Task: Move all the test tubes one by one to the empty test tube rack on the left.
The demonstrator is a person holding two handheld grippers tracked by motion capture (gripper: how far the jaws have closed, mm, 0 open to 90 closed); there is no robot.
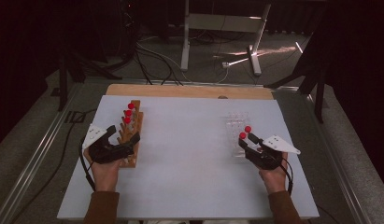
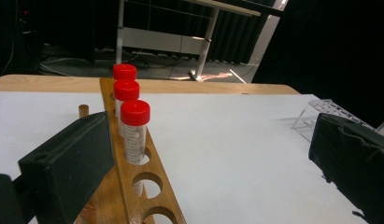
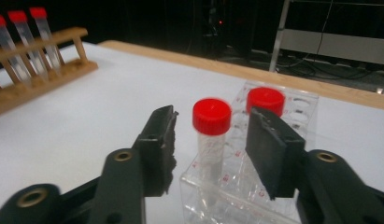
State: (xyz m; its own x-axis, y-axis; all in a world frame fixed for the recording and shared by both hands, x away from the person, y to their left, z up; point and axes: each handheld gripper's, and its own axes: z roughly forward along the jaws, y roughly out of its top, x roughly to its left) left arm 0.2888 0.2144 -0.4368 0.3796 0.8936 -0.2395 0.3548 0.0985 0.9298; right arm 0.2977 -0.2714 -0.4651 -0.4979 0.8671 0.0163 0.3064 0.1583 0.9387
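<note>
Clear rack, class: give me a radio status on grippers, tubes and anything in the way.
Right gripper open around a red-capped tube in the clear rack, pads apart from it. Left gripper open at the wooden rack. Nothing blocking.

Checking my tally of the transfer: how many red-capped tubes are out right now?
5. Three stand in a row in the wooden rack. Two stand in the clear rack: between the right tongs, and behind it.
</note>
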